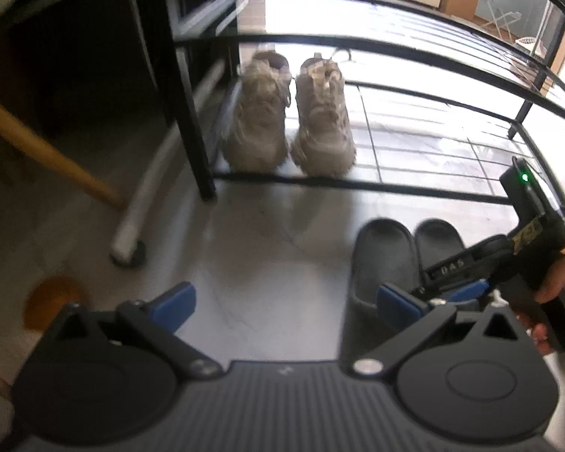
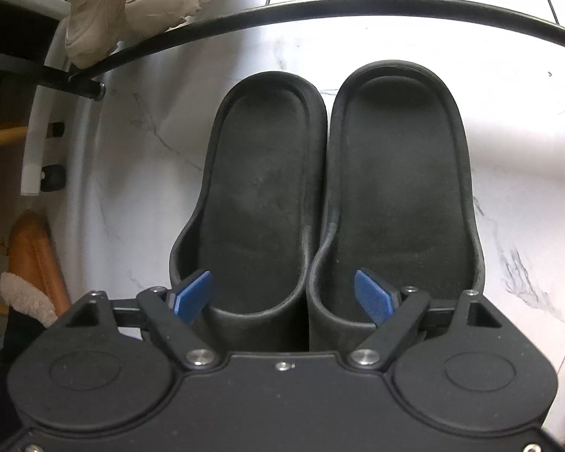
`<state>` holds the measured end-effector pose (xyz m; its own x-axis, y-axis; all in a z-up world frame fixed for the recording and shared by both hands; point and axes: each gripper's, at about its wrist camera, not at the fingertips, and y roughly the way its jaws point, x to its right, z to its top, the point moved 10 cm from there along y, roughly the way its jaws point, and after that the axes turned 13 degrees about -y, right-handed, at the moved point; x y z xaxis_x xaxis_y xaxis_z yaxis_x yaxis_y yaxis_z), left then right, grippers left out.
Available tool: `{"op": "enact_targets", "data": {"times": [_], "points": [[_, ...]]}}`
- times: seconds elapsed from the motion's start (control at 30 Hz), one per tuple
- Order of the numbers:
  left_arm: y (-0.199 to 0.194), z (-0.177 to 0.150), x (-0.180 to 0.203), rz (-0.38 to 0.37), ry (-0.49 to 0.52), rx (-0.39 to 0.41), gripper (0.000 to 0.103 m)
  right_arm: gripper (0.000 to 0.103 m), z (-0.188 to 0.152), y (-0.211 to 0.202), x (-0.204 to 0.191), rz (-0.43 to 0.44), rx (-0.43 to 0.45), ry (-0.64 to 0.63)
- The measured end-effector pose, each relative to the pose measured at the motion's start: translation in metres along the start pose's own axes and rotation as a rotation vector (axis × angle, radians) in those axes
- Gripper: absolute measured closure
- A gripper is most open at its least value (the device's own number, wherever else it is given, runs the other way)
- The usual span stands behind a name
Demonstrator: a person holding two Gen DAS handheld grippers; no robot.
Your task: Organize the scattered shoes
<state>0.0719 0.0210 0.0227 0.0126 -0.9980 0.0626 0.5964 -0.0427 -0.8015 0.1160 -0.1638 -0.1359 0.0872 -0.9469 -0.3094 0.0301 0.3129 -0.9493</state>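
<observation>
**Right tool astride the slides, sneakers on the rack**

Right tool (image 2: 282,293): jaws spread, one blue pad inside each slide, so the two inner walls stand between them. Not clamped; pads show clear of the rubber. Its casing hides the toe ends, so the depth of reach cannot be told.

Left tool (image 1: 286,303): jaws wide apart, holding nothing, hanging over bare floor (image 1: 267,248) left of the slides.

Slides (image 2: 327,188): black pair, side by side on the floor, inner edges touching, heels toward the rack (image 1: 358,184). They lie just in front of its lowest rail, not on it.

Sneakers (image 1: 290,120): beige pair standing together at the left end of the lowest shelf, toes at the front rail. The shelf to their right looks open.

Stage: the scene fits two readings. The jaws may be about to close on the pair for a lift, or may have just let go after setting it here. The pictures don't settle which.

Risks, as judgement:
- A pinch on the two inner walls alone is a thin hold. Soft rubber may fold, and one slide could slip out and drop.
- The pair hangs long from one end, so the heels may sag and catch the front rail.
- The two tools sit close in the left view. A sideways move could knock them together.
- The sneakers' toes overhang the rail, so a swing left could nudge them off.
</observation>
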Motion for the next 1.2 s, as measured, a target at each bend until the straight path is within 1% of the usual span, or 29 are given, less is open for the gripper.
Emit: {"op": "enact_targets", "data": {"times": [0.07, 0.1, 0.17, 0.27, 0.3, 0.33, 0.47, 0.73, 0.97, 1.03, 1.1, 1.2], "points": [[-0.002, 0.003, 0.003, 0.011, 0.031, 0.028, 0.001, 0.008, 0.000, 0.006, -0.003, -0.034, -0.002, -0.031], [-0.003, 0.004, 0.005, 0.009, 0.040, 0.032, 0.001, 0.007, 0.000, 0.010, -0.006, -0.054, -0.007, -0.051], [-0.003, 0.004, 0.007, 0.002, 0.047, 0.031, 0.001, 0.000, -0.001, 0.017, -0.010, -0.096, -0.024, -0.081], [-0.006, 0.004, 0.007, 0.009, 0.070, 0.044, 0.001, 0.000, -0.004, 0.030, -0.013, -0.132, -0.056, -0.102], [-0.006, 0.005, 0.007, 0.014, 0.076, 0.049, 0.001, 0.000, -0.005, 0.035, -0.012, -0.142, -0.059, -0.106], [-0.007, 0.005, 0.007, 0.018, 0.081, 0.053, 0.001, 0.000, -0.003, 0.036, -0.012, -0.152, -0.043, -0.112], [-0.008, 0.006, 0.007, 0.014, 0.078, 0.057, 0.001, 0.000, -0.002, 0.040, -0.014, -0.170, -0.065, -0.124], [-0.009, 0.006, 0.007, 0.022, 0.085, 0.065, 0.001, 0.000, -0.003, 0.037, -0.016, -0.171, -0.024, -0.139], [-0.006, 0.004, 0.002, 0.031, 0.071, 0.050, 0.001, 0.000, -0.006, 0.034, -0.016, -0.173, 0.013, -0.154], [-0.007, 0.004, 0.000, 0.027, 0.062, 0.049, 0.001, 0.003, -0.007, 0.031, -0.013, -0.156, -0.021, -0.128], [-0.006, 0.005, -0.001, 0.025, 0.052, 0.046, 0.001, 0.003, -0.004, 0.023, -0.006, -0.115, -0.039, -0.055], [-0.004, 0.004, -0.001, 0.020, 0.039, 0.036, 0.001, 0.002, 0.004, 0.009, -0.005, -0.088, -0.016, -0.020]]}}
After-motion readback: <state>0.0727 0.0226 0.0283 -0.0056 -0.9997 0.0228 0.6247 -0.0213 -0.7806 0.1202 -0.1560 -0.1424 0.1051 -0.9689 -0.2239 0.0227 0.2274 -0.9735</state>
